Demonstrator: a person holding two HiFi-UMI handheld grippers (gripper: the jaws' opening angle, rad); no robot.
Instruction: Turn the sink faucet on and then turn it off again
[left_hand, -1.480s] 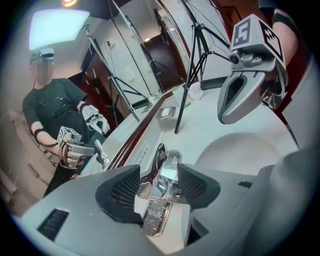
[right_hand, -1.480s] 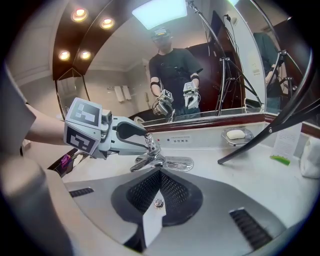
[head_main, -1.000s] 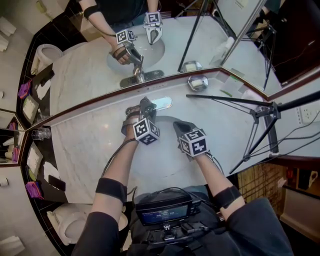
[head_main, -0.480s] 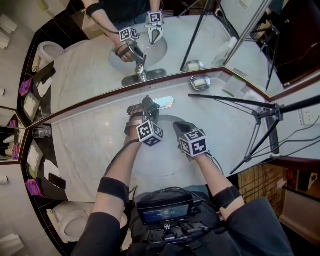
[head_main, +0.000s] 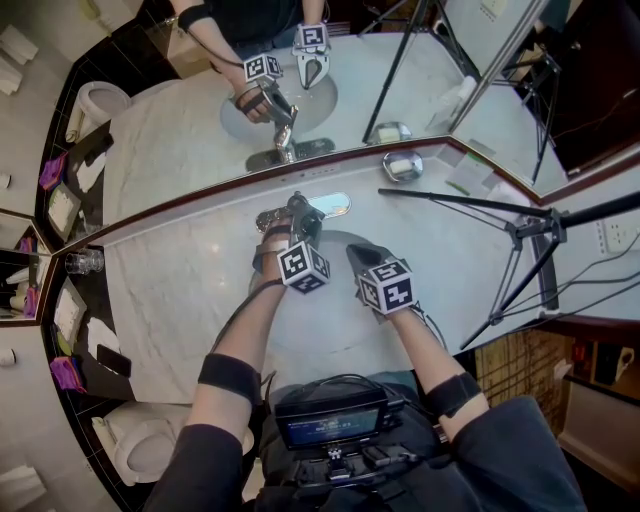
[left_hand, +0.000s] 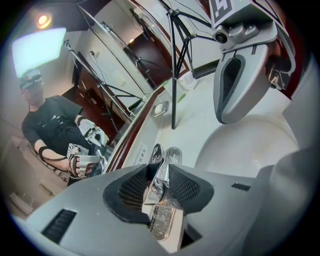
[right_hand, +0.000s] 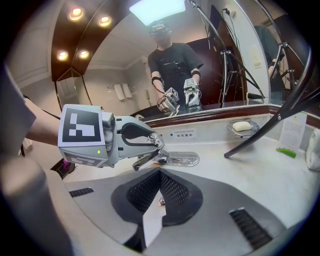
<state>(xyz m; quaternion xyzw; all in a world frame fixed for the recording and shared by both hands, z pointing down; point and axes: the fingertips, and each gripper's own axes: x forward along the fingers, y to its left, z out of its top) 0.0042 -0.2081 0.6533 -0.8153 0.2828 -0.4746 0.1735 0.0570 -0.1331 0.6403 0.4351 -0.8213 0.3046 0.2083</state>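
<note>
I had the left gripper (head_main: 298, 211) at the far edge of the sink basin (head_main: 338, 308), reaching onto the faucet (head_main: 322, 207) that stood on the marble counter (head_main: 170, 290) just below the mirror (head_main: 190, 130). In the left gripper view the chrome faucet lever (left_hand: 161, 187) ran straight between the two black pads (left_hand: 131, 189). The jaws had just been closing, and they stood part-way apart with a pad pressed on each side of the lever. From the right gripper view I saw the same grip side-on: the left gripper (right_hand: 151, 140) pointed down and to the right onto the top of the faucet (right_hand: 172, 159), whose flat base plate stretched out to the right along the counter.

The right gripper (head_main: 357, 255) hung over the basin, just right of the left one and a little nearer to me, apart from the faucet. Its jaws (right_hand: 160, 186) were pressed fully together with nothing between them. The left gripper view showed it (left_hand: 224, 116) as a closed grey wedge pointing down above the white bowl.

Further right on the counter, by the mirror, sat a soap dish (head_main: 397, 166) with a pale bar in it. A black tripod (head_main: 520, 225) stood to its right, one leg stretching across the counter.
</note>
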